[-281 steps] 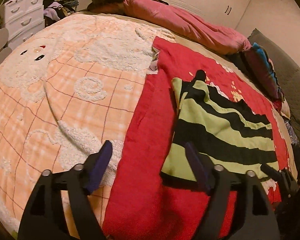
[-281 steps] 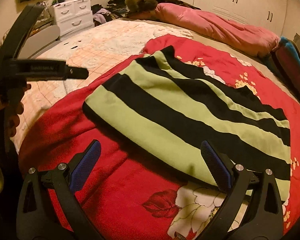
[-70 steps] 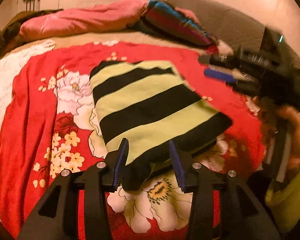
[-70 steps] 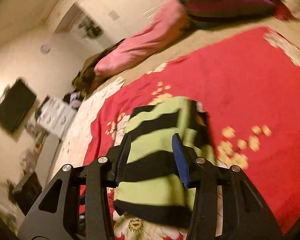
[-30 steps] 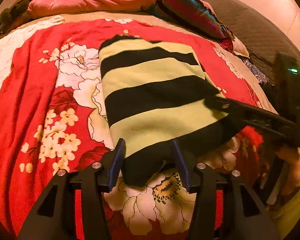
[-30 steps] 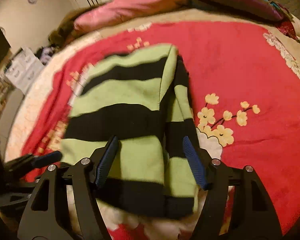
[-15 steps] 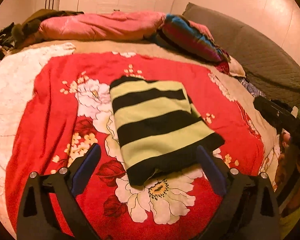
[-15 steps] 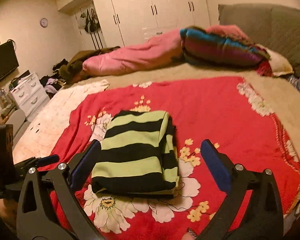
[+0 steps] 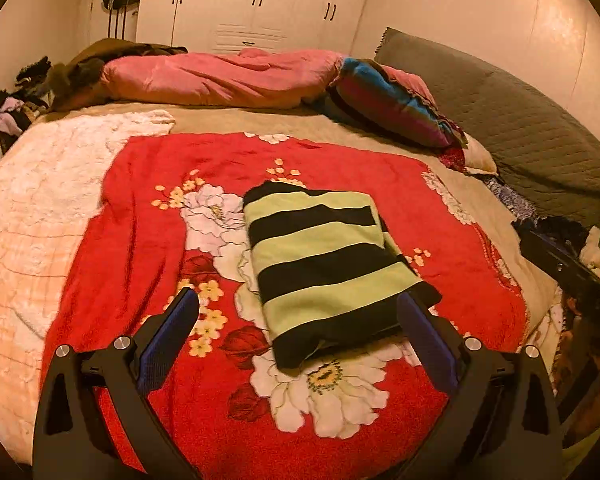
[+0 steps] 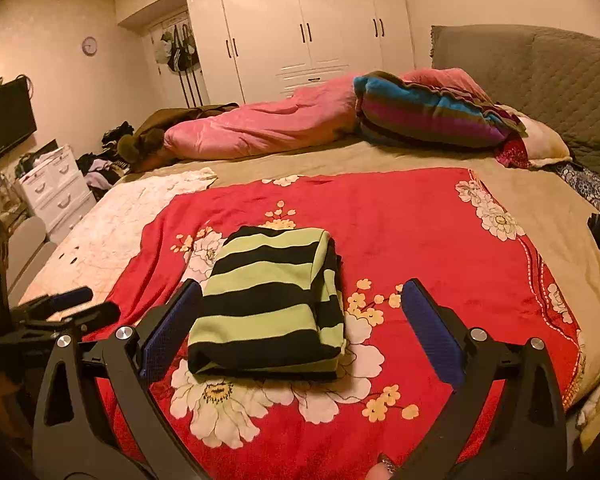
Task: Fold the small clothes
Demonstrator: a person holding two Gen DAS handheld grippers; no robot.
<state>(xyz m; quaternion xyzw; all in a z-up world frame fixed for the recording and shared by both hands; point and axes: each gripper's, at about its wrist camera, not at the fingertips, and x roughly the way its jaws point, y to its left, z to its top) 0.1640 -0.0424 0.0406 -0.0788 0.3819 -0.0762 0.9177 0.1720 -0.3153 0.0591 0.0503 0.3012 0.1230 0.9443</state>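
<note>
Folded green-and-black striped knit garment (image 9: 324,268) lies as a compact rectangle on the red floral fleece blanket (image 9: 132,240) that covers the near half of the bed, its dark hem end toward me and resting over a large white printed flower. My left tool (image 9: 298,332) hangs above the near edge of the blanket with its blue-padded fingers (image 9: 168,332) spread wide, one to either side of the garment's near end and touching nothing. My right tool (image 10: 300,324) is likewise spread wide and raised off the bed, its fingers (image 10: 430,328) bracketing the same bundle without contact; in that view the left tool (image 10: 68,304) shows at the left margin, out over the blanket's edge. The garment's right side shows stacked folded layers (image 10: 330,280), while its left edge is one smooth fold. Bare red blanket lies on every side of the bundle, widest to the right and beyond it. To the left the blanket borders a cream-and-peach fluffy blanket (image 9: 40,200); past its far edge is tan sheet (image 10: 340,156), then a pink rolled quilt (image 10: 268,124) and a multicoloured striped pillow (image 10: 428,112) against the grey quilted headboard (image 10: 560,76). White drawers (image 10: 56,188) and a clothes pile (image 10: 108,160) stand beyond the bed's left side.
</note>
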